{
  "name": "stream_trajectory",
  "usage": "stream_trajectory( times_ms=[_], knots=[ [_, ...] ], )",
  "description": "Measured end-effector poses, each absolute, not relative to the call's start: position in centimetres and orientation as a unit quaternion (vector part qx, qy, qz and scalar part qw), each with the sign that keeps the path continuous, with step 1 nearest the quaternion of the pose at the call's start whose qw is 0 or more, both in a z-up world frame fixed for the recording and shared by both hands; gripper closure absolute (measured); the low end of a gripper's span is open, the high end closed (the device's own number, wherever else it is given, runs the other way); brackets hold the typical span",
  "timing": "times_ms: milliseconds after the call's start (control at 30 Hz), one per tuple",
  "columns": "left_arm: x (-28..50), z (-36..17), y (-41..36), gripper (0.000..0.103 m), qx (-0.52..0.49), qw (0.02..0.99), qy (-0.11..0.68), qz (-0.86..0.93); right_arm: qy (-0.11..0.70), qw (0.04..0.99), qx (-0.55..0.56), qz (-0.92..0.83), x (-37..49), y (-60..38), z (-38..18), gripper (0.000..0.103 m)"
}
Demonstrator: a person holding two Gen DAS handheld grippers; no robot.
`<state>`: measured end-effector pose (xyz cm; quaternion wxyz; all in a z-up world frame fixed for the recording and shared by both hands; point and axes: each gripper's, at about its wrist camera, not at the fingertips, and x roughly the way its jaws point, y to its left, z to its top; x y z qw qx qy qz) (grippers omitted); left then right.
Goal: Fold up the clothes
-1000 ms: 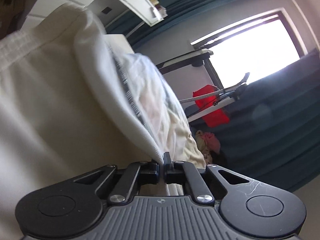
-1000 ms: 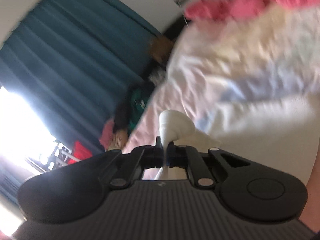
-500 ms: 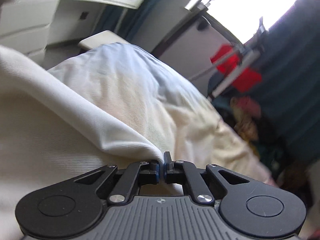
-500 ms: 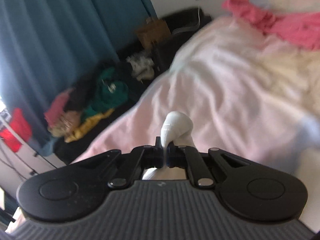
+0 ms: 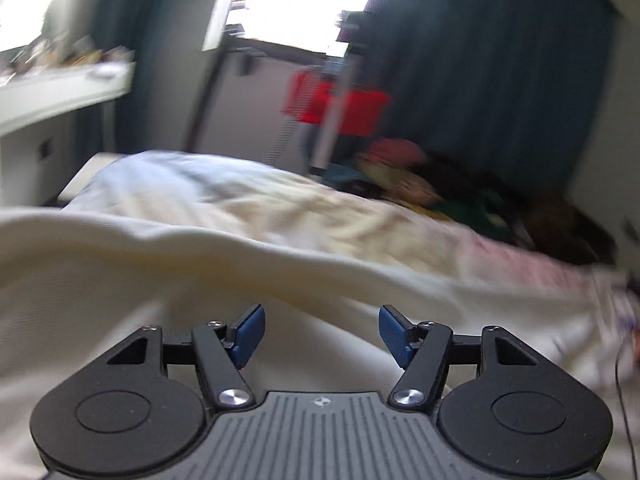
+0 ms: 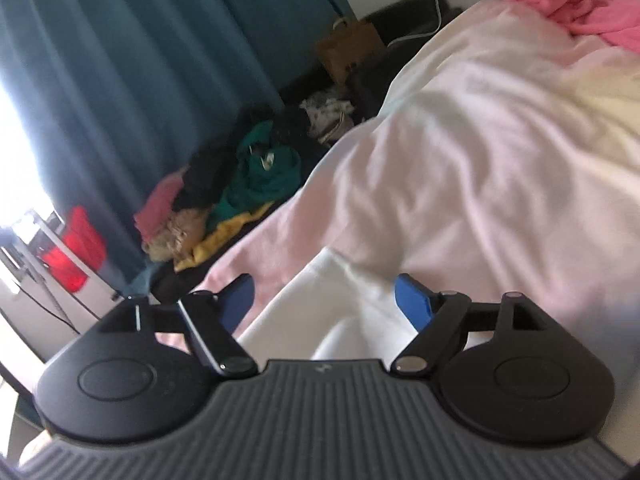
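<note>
A white garment (image 5: 168, 264) lies spread on the bed, in front of and under my left gripper (image 5: 321, 334). The left gripper is open, its blue pads apart, with cloth below the gap and nothing held. In the right wrist view a corner of the same white garment (image 6: 340, 312) lies on the pink bedsheet (image 6: 480, 160) between the jaws of my right gripper (image 6: 326, 304). The right gripper is open and holds nothing.
A pink cloth (image 6: 568, 4) lies at the far end of the bed. A pile of clothes (image 6: 240, 184) sits on the floor by the teal curtain (image 6: 120, 60). A red item (image 5: 340, 106) hangs on a rack near the window. A white desk (image 5: 60, 92) stands at the left.
Both grippers were shut on the white garment and have opened, letting it go. The garment has dropped onto the bed. Both views have swung toward level.
</note>
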<state>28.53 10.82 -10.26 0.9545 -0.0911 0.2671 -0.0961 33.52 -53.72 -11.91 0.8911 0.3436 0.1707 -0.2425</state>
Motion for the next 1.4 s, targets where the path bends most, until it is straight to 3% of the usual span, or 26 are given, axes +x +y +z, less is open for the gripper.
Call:
stream_trajectory(
  times_ms=[200, 333, 400, 533, 633, 700, 767, 1033, 1133, 1200, 1267, 1300, 1367, 1400],
  knots=[
    [24.7, -10.8, 4.0, 0.029, 0.005, 0.958, 0.255, -0.132, 0.152, 0.852, 0.409, -0.288, 23.1, -52.4, -12.8, 0.022],
    [24.6, -12.2, 1.3, 0.028, 0.054, 0.952, 0.281, -0.109, 0.186, 0.809, 0.500, -0.249, 20.0, -51.7, -16.1, 0.023],
    [24.7, -12.4, 1.2, 0.028, 0.051, 0.951, 0.291, -0.093, 0.185, 0.796, 0.536, -0.213, 20.0, -51.8, -17.2, 0.032],
    [24.3, -11.7, 4.0, 0.022, 0.006, 0.950, 0.304, -0.071, 0.185, 0.815, 0.518, -0.183, 21.6, -52.2, -18.3, 0.032],
    [24.0, -11.3, 7.1, 0.022, -0.002, 0.950, 0.309, -0.043, 0.177, 0.827, 0.505, -0.171, 23.2, -53.3, -18.7, 0.048],
    [22.7, -11.1, 9.3, 0.022, -0.011, 0.950, 0.311, -0.017, 0.171, 0.837, 0.488, -0.182, 23.7, -53.8, -18.9, 0.079],
    [20.5, -10.8, 11.2, 0.022, -0.026, 0.949, 0.314, 0.006, 0.164, 0.845, 0.471, -0.193, 24.2, -54.2, -19.1, 0.097],
    [11.1, -9.3, 17.1, 0.022, -0.058, 0.939, 0.318, 0.117, 0.113, 0.888, 0.373, -0.245, 22.4, -55.6, -15.5, 0.097],
    [8.4, -8.8, 18.2, 0.022, -0.068, 0.935, 0.319, 0.141, 0.138, 0.899, 0.335, -0.245, 22.0, -55.5, -15.6, 0.094],
    [7.4, -8.3, 19.2, 0.022, -0.096, 0.931, 0.320, 0.146, 0.161, 0.900, 0.324, -0.244, 21.4, -55.3, -15.2, 0.086],
    [6.6, -7.7, 19.9, 0.022, -0.125, 0.929, 0.312, 0.154, 0.176, 0.900, 0.316, -0.244, 20.5, -55.0, -14.2, 0.061],
    [6.2, -7.5, 20.1, 0.022, -0.131, 0.929, 0.307, 0.160, 0.177, 0.902, 0.309, -0.245, 19.9, -54.8, -13.7, 0.038],
    [5.5, -7.0, 20.7, 0.022, -0.144, 0.928, 0.299, 0.171, 0.167, 0.907, 0.297, -0.249, 17.9, -53.9, -12.1, 0.019],
    [5.1, -6.8, 20.8, 0.022, -0.151, 0.926, 0.298, 0.174, 0.163, 0.909, 0.295, -0.246, 16.7, -53.3, -11.3, 0.016]
  ],
)
